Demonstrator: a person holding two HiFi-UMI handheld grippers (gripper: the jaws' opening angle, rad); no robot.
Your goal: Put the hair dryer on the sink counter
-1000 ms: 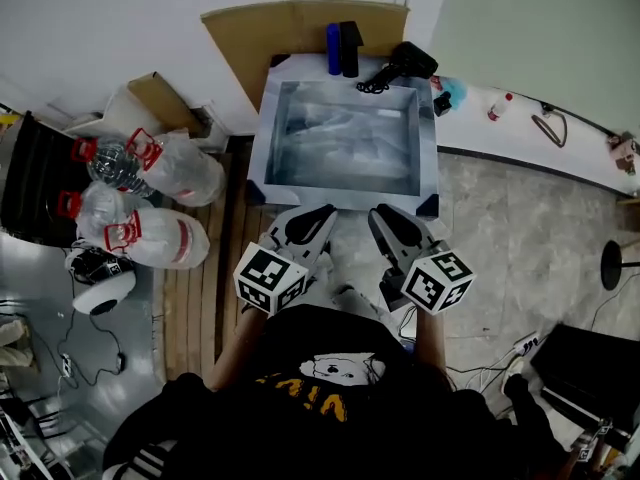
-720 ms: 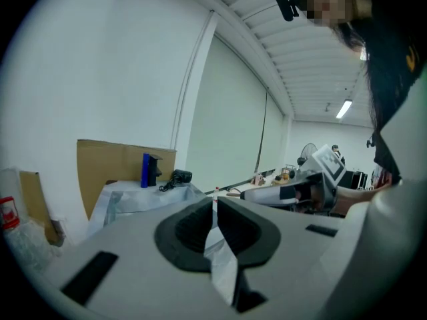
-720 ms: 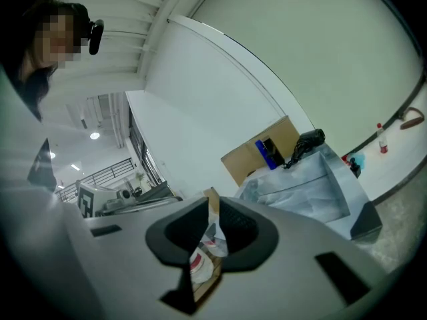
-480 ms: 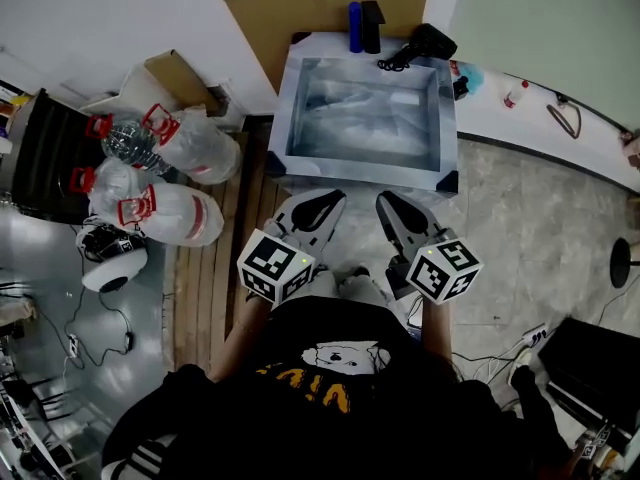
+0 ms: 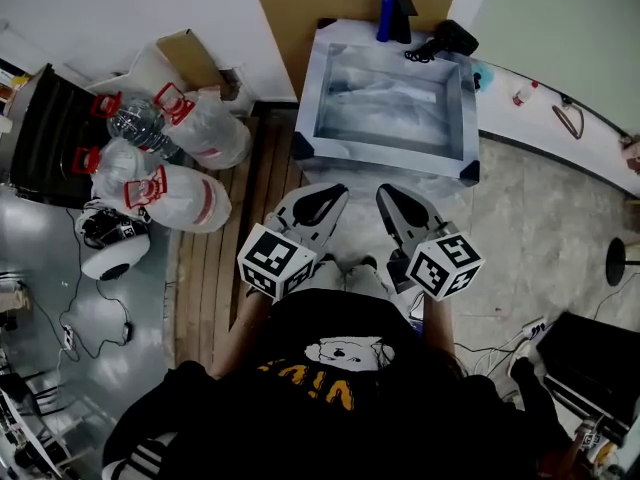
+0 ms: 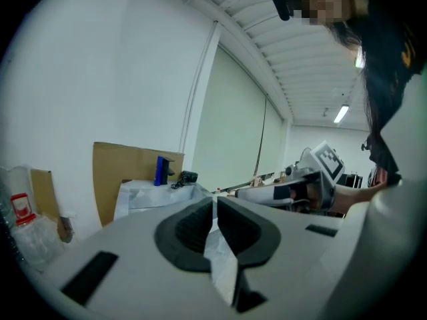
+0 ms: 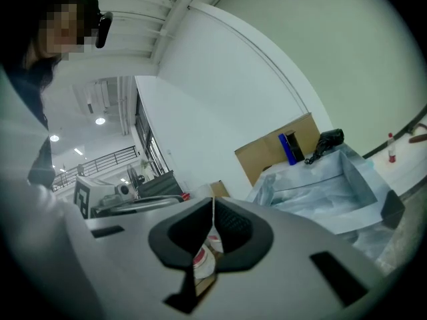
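Right gripper (image 5: 388, 192) jaws have just been closing, now together, nothing between. It and left gripper (image 5: 334, 192) drew back from the sink (image 5: 386, 160), which now lies farther, shifted right.

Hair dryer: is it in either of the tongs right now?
No, the hair dryer lies untouched at the far right corner of the sink.

The head view looks steeply down from above on the left claw (image 5: 330, 194), the right claw (image 5: 388, 196) and the sink (image 5: 385, 154). Each gripper view looks nearly level along its own claw toward that same sink, well off.
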